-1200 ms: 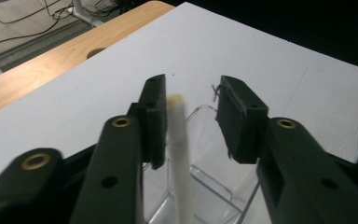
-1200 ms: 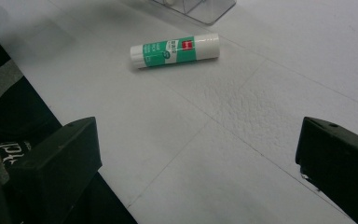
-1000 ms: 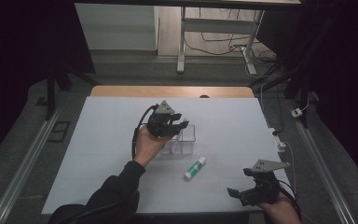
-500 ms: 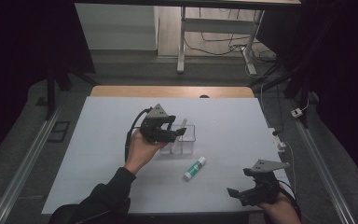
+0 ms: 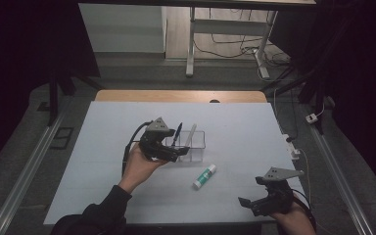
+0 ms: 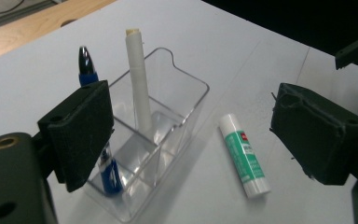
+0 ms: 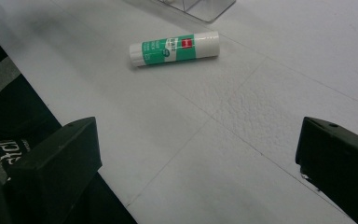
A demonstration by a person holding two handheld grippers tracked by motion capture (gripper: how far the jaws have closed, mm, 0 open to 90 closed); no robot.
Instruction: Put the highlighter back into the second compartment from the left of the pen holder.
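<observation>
- Left gripper (image 5: 176, 154): jaws wide apart, just been opening, nothing between the pads; poised at the near-left end of the clear organizer (image 6: 168, 116).
- Blue pen (image 6: 86, 65) stands just behind its left pad; white pen (image 6: 137, 88) leans upright in the next compartment.
- Glue stick (image 5: 204, 176) lies flat on the table (image 5: 254, 127), right of this gripper.
- Right gripper (image 5: 249, 203): open, empty, glue stick well ahead of its jaws.

Near the worktop's (image 5: 103, 196) middle stood an organizer (image 5: 196, 147) with a pen (image 5: 176, 134) and a marker (image 5: 190, 135) in it; a glue stick (image 5: 204, 176) lay nearer the front edge.
</observation>
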